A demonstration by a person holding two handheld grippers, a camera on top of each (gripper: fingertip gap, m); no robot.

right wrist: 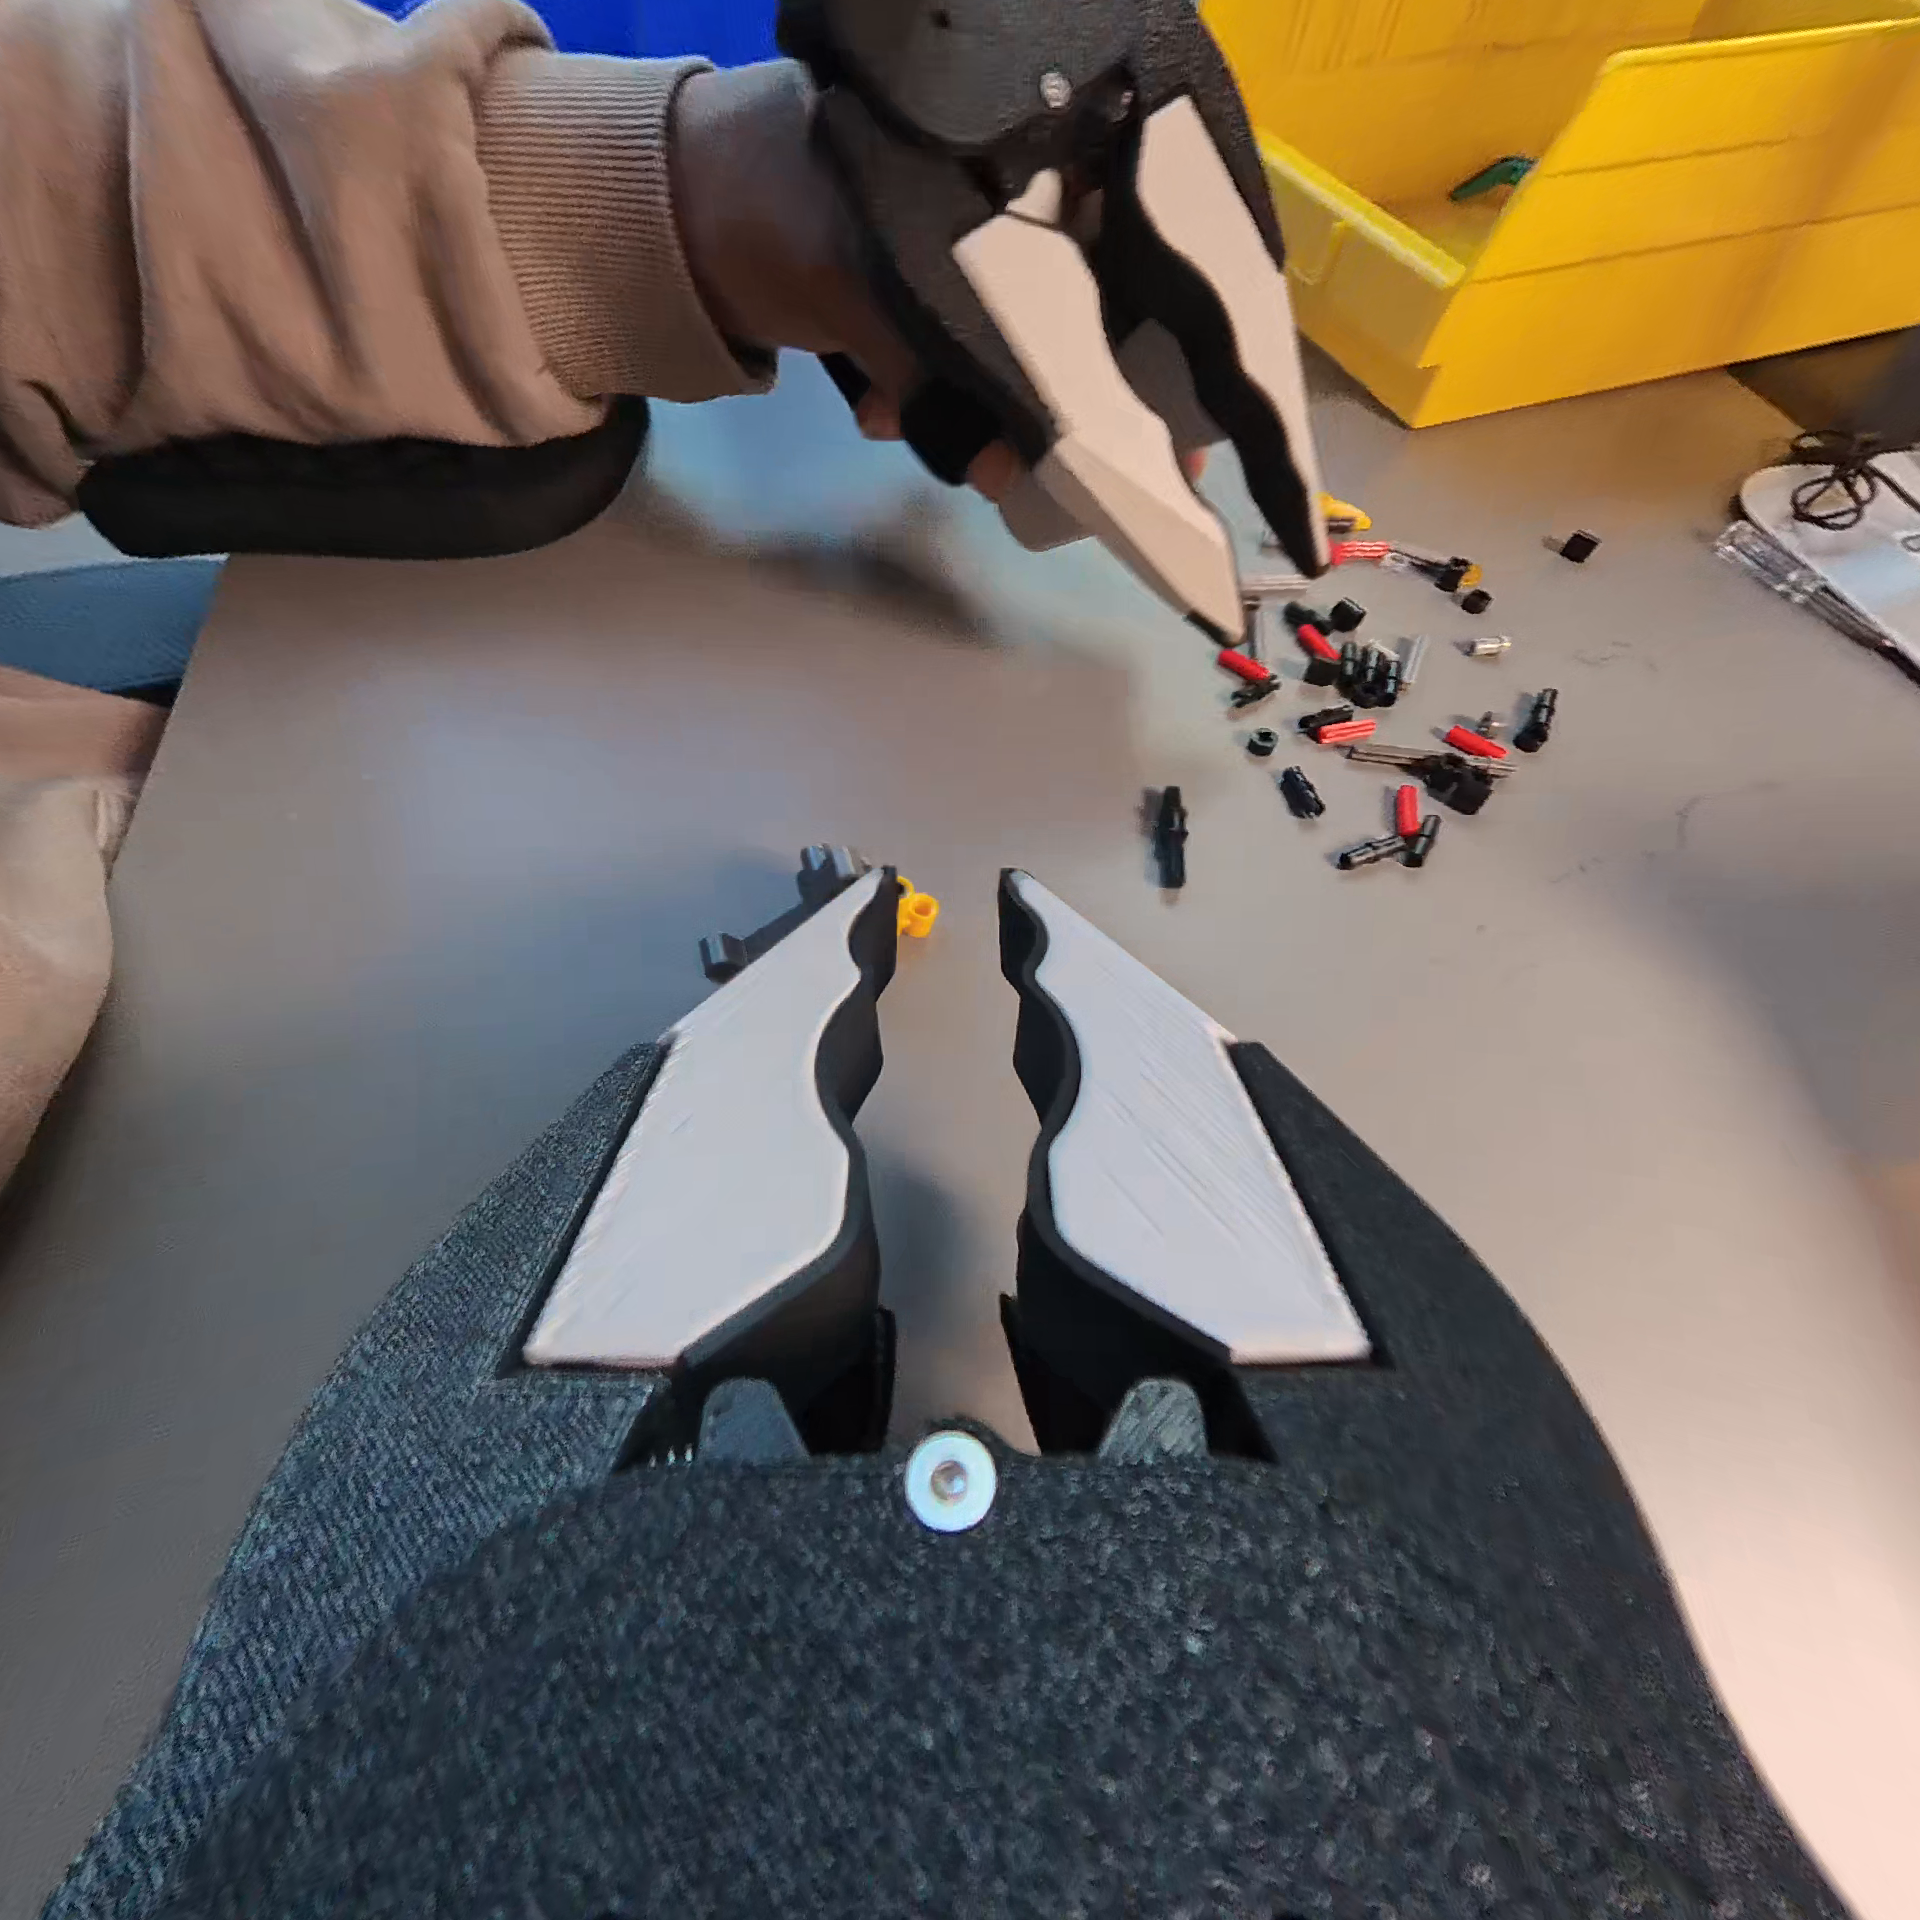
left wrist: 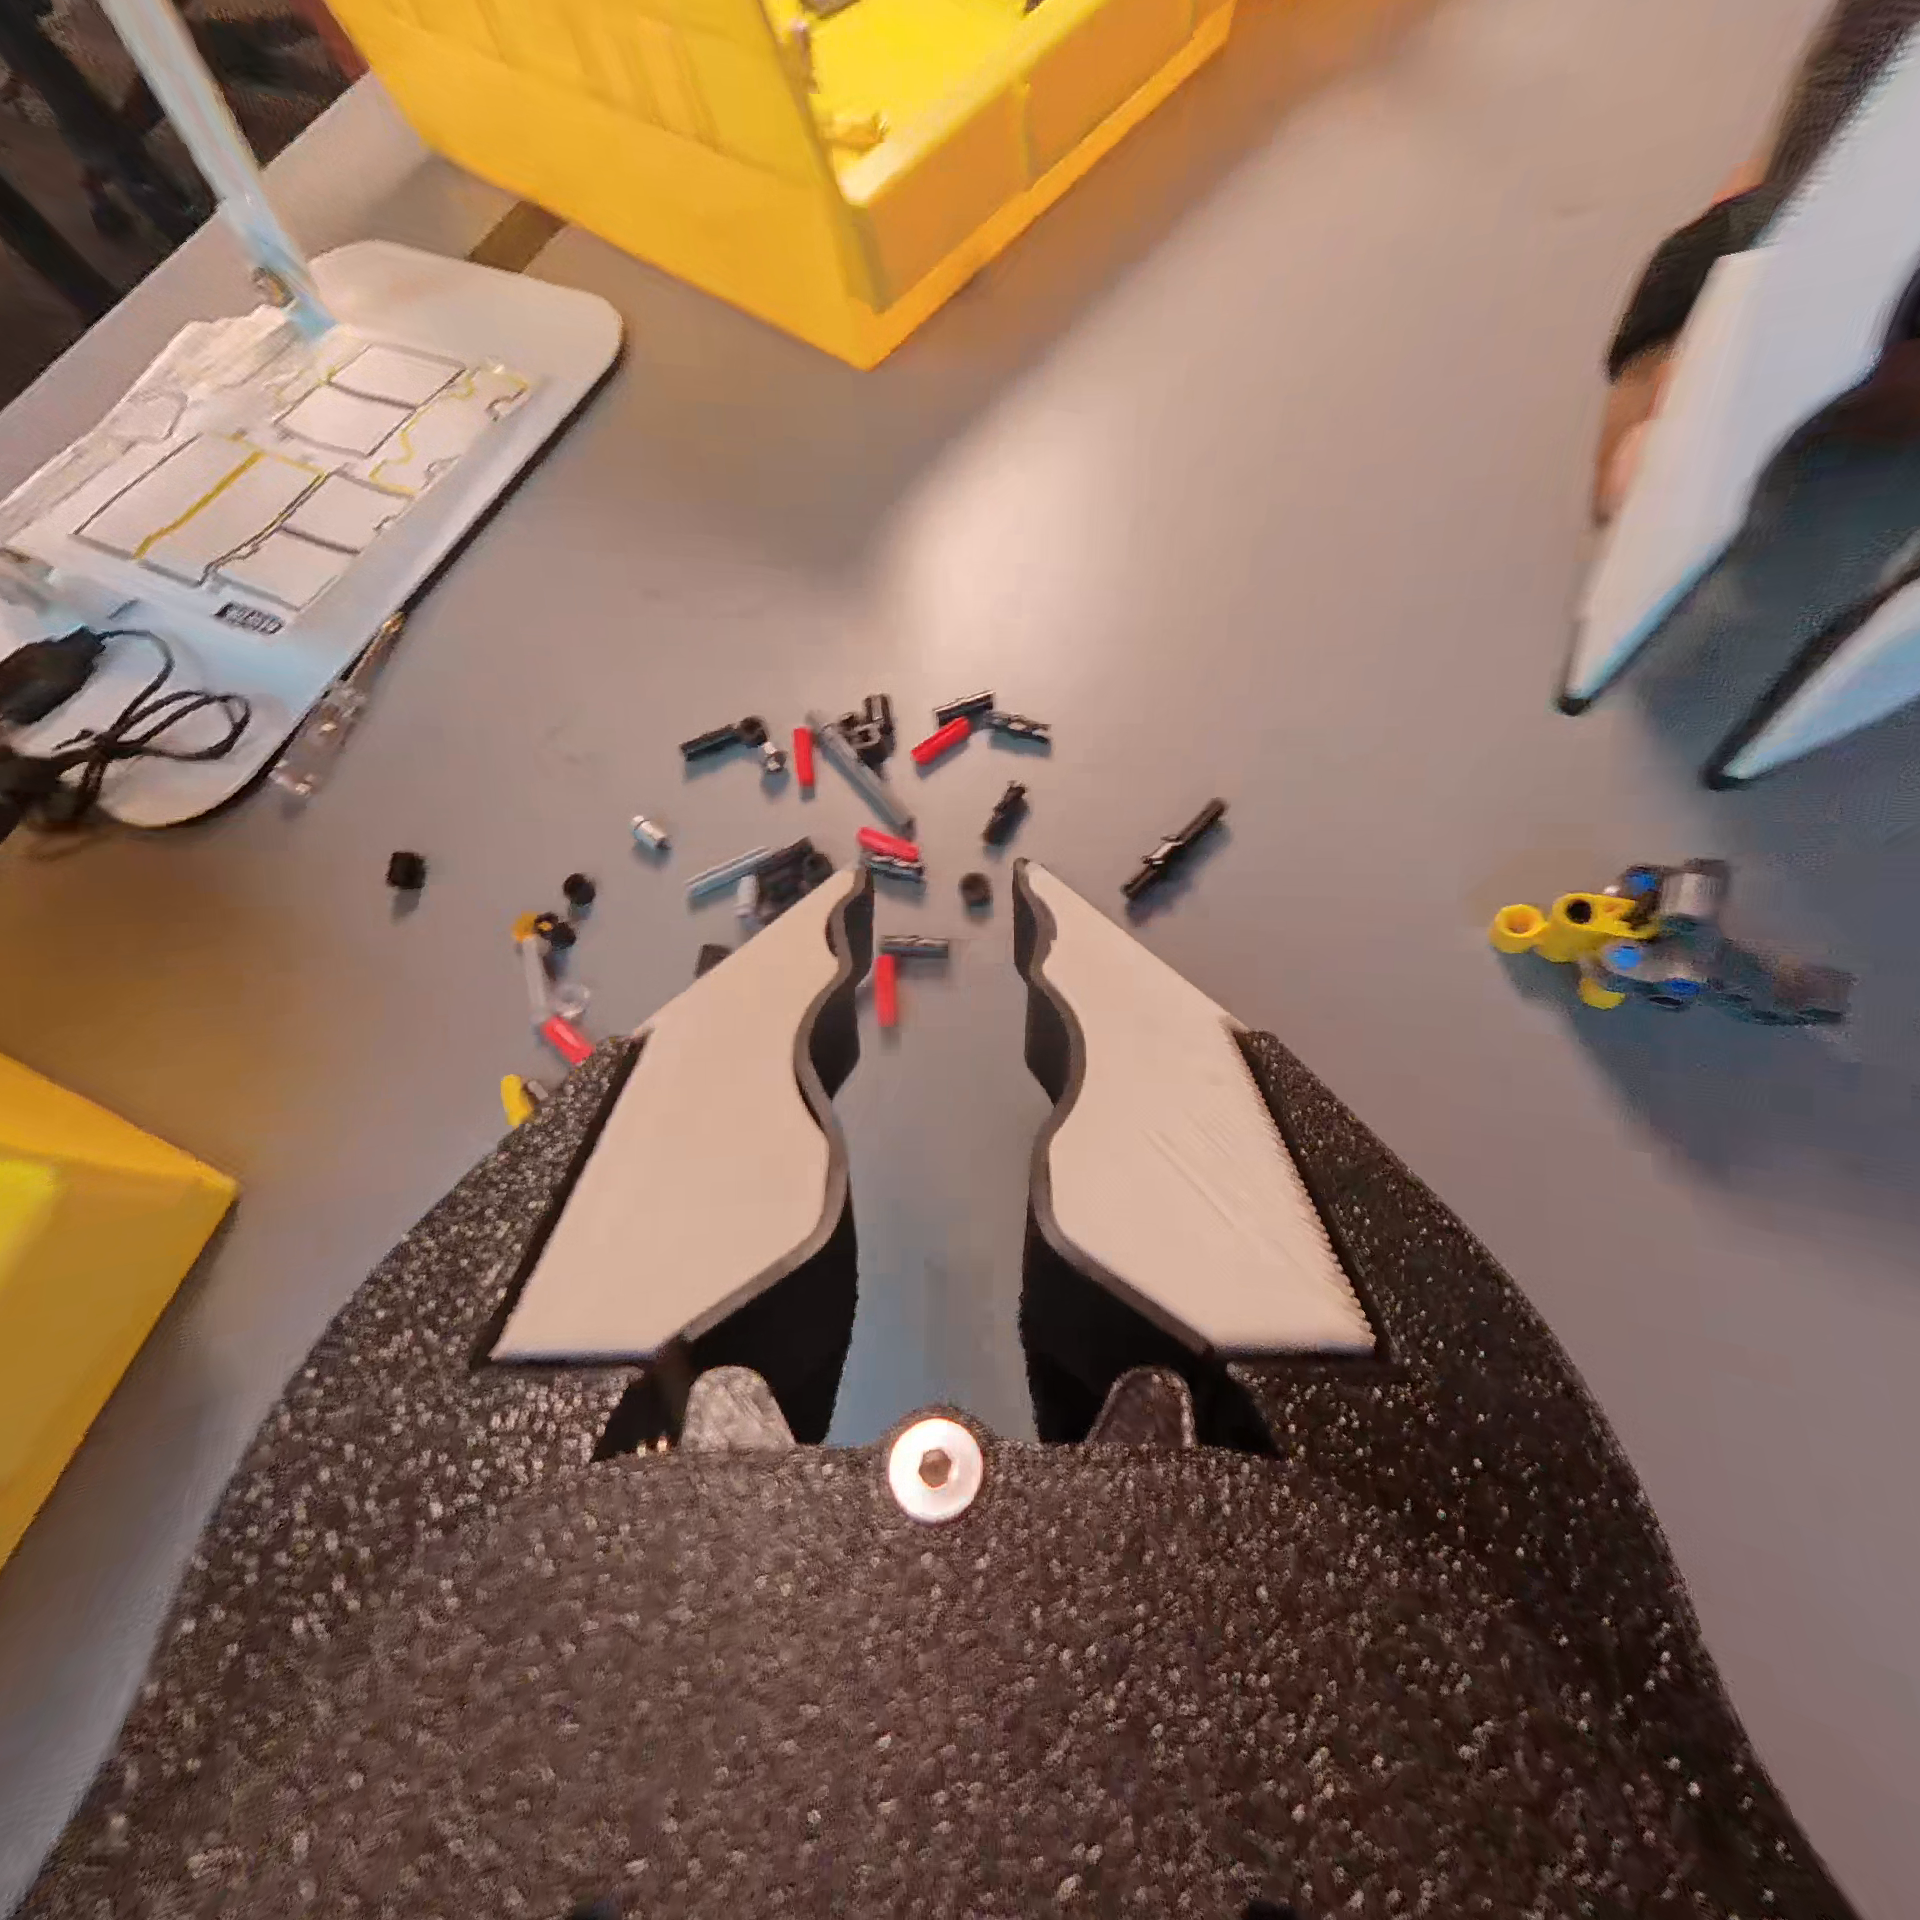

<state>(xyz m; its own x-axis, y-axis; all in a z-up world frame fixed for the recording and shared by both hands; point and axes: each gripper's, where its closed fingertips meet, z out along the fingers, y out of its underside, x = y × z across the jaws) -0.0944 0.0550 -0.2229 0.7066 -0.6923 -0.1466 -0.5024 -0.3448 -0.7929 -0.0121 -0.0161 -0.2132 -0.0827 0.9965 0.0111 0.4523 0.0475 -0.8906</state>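
The left gripper is spread apart and holds nothing, just over a pile of small red and black pieces; the right gripper is spread apart too, empty, near a little yellow-and-black built piece; a yellow bin sits far back.

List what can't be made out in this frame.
- Small assembly, right wrist view: mostly hidden behind the right gripper.
- Same assembly, left wrist view: blurred.
- Yellow bin contents, left wrist view: cut off by the top edge.
- Scattered small parts: too small to identify.
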